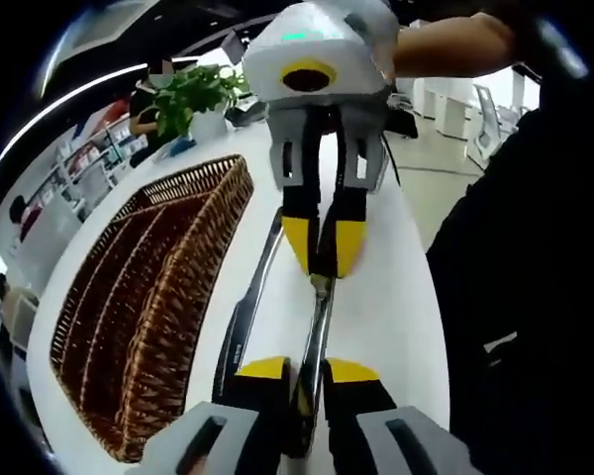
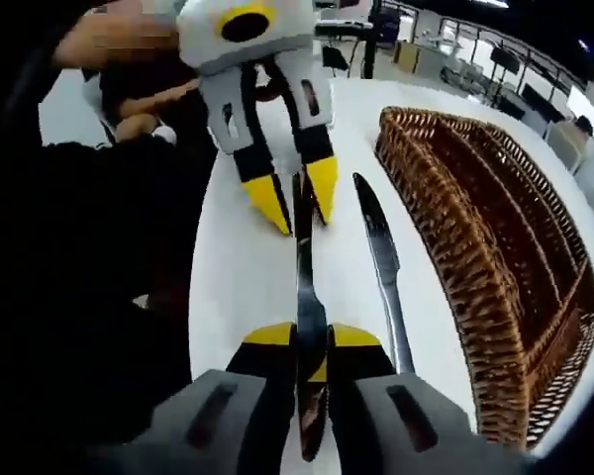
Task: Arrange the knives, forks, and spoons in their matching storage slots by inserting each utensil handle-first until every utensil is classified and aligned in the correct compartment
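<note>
Steel knife [image 2: 308, 297] spans lengthwise between both grippers [image 1: 307, 371] [image 2: 310, 348], each apparently pinching an end.

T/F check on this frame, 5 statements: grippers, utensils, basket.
1. Both grippers clamp one utensil between them. True: left gripper holds one end, right gripper the other.
2. A knife lies on the table beside the held utensil. True.
3. The wicker basket already holds several forks. False: its visible compartments look empty.
4. The basket sits on a dark wooden table. False: the table is white.
5. The lying knife is inside the basket. False: it lies on the table outside it.
</note>
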Demonstrator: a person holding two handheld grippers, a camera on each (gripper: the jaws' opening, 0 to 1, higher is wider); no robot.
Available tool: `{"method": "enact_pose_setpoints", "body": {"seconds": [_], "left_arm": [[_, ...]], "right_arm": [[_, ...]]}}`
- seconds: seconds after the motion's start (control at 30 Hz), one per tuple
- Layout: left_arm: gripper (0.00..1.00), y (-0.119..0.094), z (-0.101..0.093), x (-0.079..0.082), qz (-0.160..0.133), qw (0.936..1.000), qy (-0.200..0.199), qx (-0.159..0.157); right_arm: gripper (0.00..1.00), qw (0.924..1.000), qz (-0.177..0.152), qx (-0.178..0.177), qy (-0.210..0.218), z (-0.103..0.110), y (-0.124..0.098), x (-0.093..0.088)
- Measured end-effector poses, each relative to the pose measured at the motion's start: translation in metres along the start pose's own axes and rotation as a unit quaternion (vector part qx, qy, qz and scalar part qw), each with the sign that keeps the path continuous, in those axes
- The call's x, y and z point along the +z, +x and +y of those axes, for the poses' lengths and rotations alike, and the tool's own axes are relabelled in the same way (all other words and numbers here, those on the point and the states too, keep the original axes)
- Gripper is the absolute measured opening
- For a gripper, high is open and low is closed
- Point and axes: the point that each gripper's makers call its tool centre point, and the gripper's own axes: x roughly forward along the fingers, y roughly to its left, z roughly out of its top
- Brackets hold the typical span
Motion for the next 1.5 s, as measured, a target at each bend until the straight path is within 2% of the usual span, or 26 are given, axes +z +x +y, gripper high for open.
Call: {"method": "enact_pose_setpoints", "body": {"seconds": [0.2,0.27,0.33,0.47,0.7,0.8,0.83,0.87,0.9,0.93,1.0,1.1,1.17,1.2,1.23,1.27,1.37,1.47,1.5], "left_arm": [[0.16,-0.001,0.001,-0.003,0.014,0.9996,0.025,0.004],[0.16,0.0,0.001,-0.004,0.019,0.9992,0.034,0.007],[0.15,0.002,0.006,-0.008,0.036,0.9977,0.054,0.018],[0.13,0.004,0.011,-0.003,0.034,0.9969,0.066,0.027],[0.07,0.007,0.003,-0.002,0.054,0.9931,0.103,0.012],[0.06,0.007,0.005,-0.003,0.061,0.9943,0.087,0.012],[0.03,0.007,0.005,-0.004,0.061,0.995,0.078,0.01],[0.02,0.006,0.002,0.002,0.043,0.9971,0.063,0.001],[0.02,0.005,-0.003,-0.001,0.049,0.9976,0.046,-0.019],[0.01,0.003,0.0,-0.002,0.051,0.9975,0.048,-0.01],[0.01,0.004,0.002,-0.003,0.051,0.9972,0.054,-0.008],[0.0,0.004,0.002,-0.003,0.05,0.9973,0.053,-0.009],[0.0,0.003,0.003,-0.003,0.05,0.9976,0.047,-0.009],[0.0,0.003,0.002,-0.003,0.049,0.9977,0.046,-0.011],[0.0,0.003,0.003,-0.004,0.051,0.9976,0.045,-0.01],[0.0,0.003,0.003,-0.004,0.05,0.9977,0.044,-0.011],[0.02,0.002,0.002,-0.005,0.046,0.9987,0.012,-0.015],[0.04,0.003,0.004,-0.006,0.048,0.9987,0.013,-0.004],[0.06,0.004,0.004,-0.012,0.06,0.9979,0.025,-0.004]], "right_arm": [[0.09,0.9965,-0.006,0.034,0.076,-0.003,-0.004,-0.002],[0.09,0.9966,-0.007,0.037,0.074,-0.005,-0.005,-0.003],[0.09,0.997,-0.007,0.04,0.067,-0.002,-0.005,-0.003],[0.09,0.9979,-0.006,0.04,0.051,-0.001,-0.006,-0.004],[0.09,0.9966,-0.012,0.051,0.063,-0.002,-0.007,-0.004],[0.09,0.998,-0.01,0.042,0.046,-0.001,-0.005,-0.003],[0.05,0.9987,-0.009,0.036,0.034,-0.002,-0.005,-0.004],[0.01,0.999,-0.008,0.034,0.028,-0.002,-0.005,-0.004],[0.01,0.9997,-0.016,-0.017,0.008,-0.017,-0.008,-0.003],[0.01,0.9994,-0.009,-0.017,-0.029,-0.016,-0.006,-0.005],[0.01,0.9996,-0.006,0.001,-0.029,-0.006,-0.006,-0.002],[0.01,0.994,0.011,-0.031,-0.104,-0.011,-0.005,0.0],[0.0,0.9859,0.031,-0.046,-0.158,-0.011,-0.001,-0.004],[0.0,0.9817,0.02,-0.048,-0.183,-0.01,0.001,0.003],[0.0,0.9875,0.025,-0.046,-0.148,-0.009,0.0,0.0],[0.0,0.9884,0.026,-0.047,-0.142,-0.011,-0.001,0.0],[0.0,0.9871,0.019,-0.043,-0.153,-0.013,-0.001,0.001],[0.0,0.9885,0.014,-0.045,-0.143,-0.012,-0.001,0.002],[0.0,0.9888,0.012,-0.044,-0.142,-0.01,-0.002,0.003]]}}
